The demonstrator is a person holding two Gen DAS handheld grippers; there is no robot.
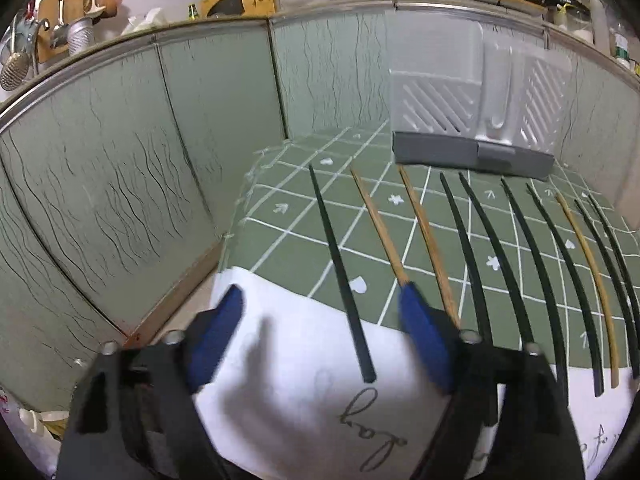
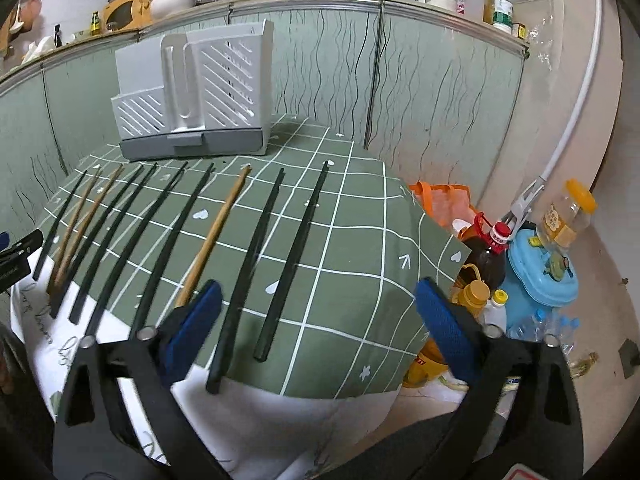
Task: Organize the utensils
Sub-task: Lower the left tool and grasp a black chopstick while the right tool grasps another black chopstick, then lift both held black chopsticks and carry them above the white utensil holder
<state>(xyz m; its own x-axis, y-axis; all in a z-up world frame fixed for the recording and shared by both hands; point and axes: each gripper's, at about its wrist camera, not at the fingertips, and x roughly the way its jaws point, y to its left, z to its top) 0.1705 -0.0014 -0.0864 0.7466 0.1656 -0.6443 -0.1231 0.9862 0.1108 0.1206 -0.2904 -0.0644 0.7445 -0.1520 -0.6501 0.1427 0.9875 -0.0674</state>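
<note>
A green grid-patterned cloth (image 2: 352, 240) covers the desk. At its far edge stands a slotted grey plastic utensil holder (image 2: 196, 96). Seven slim black chopsticks (image 2: 294, 256) and three wooden chopsticks (image 2: 216, 236) lie in a row. The left hand-held gripper (image 1: 320, 308) and right hand-held gripper (image 2: 316, 300) hover spread, holding nothing.

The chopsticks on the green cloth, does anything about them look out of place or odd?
Nothing is damaged or spilled. The chopsticks lie side by side, but three tan wooden ones are mixed among the black ones. The grey utensil holder behind them looks empty.
</note>
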